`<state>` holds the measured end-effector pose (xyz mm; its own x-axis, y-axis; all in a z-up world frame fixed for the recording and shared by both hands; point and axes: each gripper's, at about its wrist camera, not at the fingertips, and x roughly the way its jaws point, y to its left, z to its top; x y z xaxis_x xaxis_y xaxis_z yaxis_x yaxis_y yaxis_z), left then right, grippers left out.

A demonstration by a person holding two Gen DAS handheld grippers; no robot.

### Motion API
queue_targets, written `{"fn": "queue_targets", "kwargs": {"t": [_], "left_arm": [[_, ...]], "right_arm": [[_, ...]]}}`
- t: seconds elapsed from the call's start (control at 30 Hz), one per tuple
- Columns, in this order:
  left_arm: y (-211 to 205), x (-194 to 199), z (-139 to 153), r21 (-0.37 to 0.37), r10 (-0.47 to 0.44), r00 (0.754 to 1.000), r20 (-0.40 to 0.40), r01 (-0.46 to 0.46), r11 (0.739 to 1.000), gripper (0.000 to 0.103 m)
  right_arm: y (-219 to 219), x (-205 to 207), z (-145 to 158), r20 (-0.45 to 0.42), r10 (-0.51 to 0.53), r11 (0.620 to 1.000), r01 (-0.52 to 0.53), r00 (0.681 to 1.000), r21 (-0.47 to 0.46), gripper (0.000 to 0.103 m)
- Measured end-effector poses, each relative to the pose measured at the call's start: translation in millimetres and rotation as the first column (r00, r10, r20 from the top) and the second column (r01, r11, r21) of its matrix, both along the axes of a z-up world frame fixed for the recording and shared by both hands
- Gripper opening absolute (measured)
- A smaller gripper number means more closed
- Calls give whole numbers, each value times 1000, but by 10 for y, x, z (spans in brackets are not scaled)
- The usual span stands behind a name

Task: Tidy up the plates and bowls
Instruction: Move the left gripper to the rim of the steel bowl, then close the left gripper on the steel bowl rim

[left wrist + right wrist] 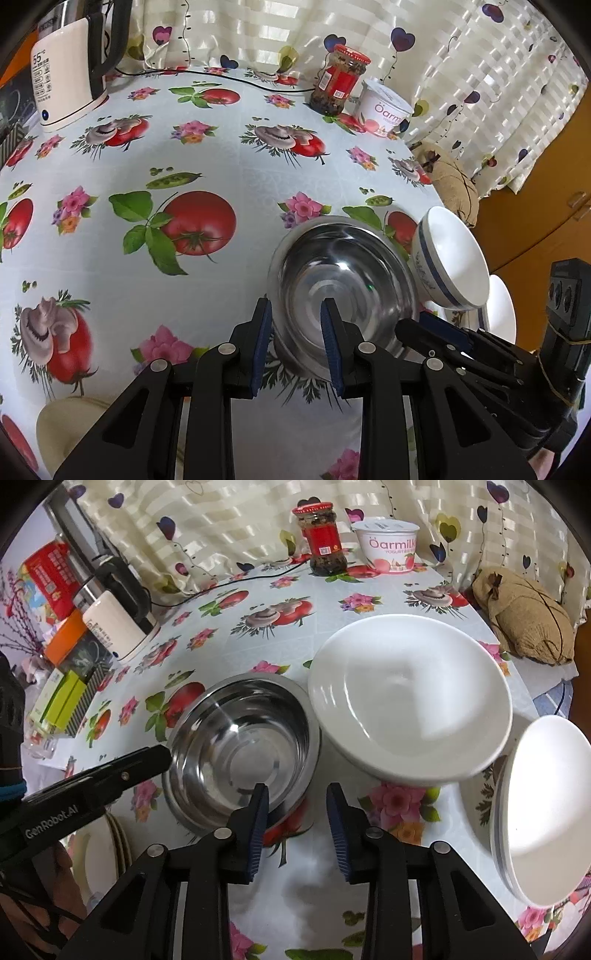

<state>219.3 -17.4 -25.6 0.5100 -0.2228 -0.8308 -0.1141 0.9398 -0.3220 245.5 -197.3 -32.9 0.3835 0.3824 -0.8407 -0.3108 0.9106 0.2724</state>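
Note:
A steel bowl (343, 280) stands on the fruit-print tablecloth (207, 155). My left gripper (295, 314) is open, its jaws astride the bowl's near rim, one finger inside and one outside. In the right wrist view the steel bowl (243, 749) sits left of a large white bowl (410, 698), with a white plate stack (546, 812) at the right edge. My right gripper (297, 797) is open and empty, just in front of the steel bowl's right side. A white bowl with a blue band (450, 258) stands right of the steel bowl. The right gripper (436, 328) shows beside it.
A kettle (70, 74), a red-lidded jar (340, 79) and a yogurt tub (386, 110) stand at the table's back. A burlap bag (528, 620) lies at the right edge. Cream plates (74, 432) sit near left. Boxes (66, 686) crowd the left side.

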Motion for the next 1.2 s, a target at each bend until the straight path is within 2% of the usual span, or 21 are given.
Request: {"fn": "queue_targets", "kwargs": {"t": [0.07,0.23,0.4,0.67,1.2], "left_arm": [[-22,14,5,9,-7,1000,3,7,1000,29],[-97,-79,47,-12,-54,999,7,54,998,29],[-259,-247,67,-1,-106,994,11,106,994,29],[-140,-431,179,59,-43,997,56,40,997,29],[-468,-668,1,20,-151,989,-10,151,988,29]], "right_arm": [[14,23,-13,-4,6,1000,-6,1000,0,23],[-7,9,-9,-8,4,1000,-4,1000,-5,21],[12,-166,45,-15,39,999,-39,999,1,21],[-68,-325,15,-22,34,999,-35,999,-22,20],[-475,-703,8,-60,22,999,-24,998,-28,20]]}}
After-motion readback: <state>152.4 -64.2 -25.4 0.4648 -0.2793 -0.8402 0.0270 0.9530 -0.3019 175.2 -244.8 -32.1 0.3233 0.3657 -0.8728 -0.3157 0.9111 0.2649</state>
